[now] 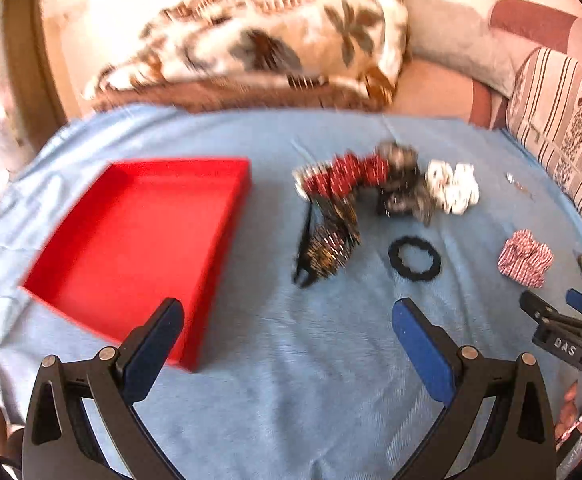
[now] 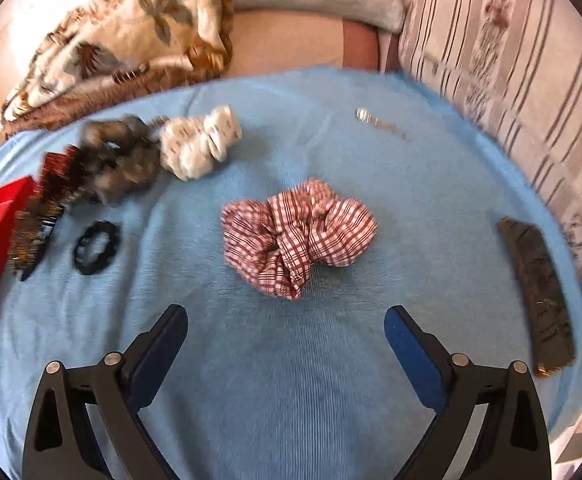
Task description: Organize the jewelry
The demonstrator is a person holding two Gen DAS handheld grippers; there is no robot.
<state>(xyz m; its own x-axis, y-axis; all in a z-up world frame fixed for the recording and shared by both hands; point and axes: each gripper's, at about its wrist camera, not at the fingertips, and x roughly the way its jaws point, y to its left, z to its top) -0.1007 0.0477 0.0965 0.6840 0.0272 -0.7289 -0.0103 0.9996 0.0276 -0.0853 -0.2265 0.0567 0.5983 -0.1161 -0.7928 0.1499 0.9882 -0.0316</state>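
Here, on a blue cloth (image 1: 251, 360) over the bench, left to right:

Red tray (image 1: 139, 248), at 9 o'clock in the left wrist view, empty as far as shows.

Left claw (image 1: 287, 332), gaping wide, nothing between its jaws, above bare cloth just right of the tray's near corner.

Heap of hair pieces (image 1: 343, 200), at 12 o'clock: red, dark and beaded items, blurred.

Black ring tie (image 1: 414, 259), just below the heap, lying apart.

White scrunchie (image 1: 453, 188), touching the heap's right end.

Checked scrunchie (image 2: 297, 236), red and white, alone at the centre of the right wrist view.

Right claw (image 2: 287, 336), spread wide and empty, just short of the checked scrunchie at its 12 o'clock.

Small silver piece (image 2: 379, 122), at 1 o'clock, too blurred to name.

Dark clip (image 2: 537, 296), long, at 3 o'clock near the cloth's edge.
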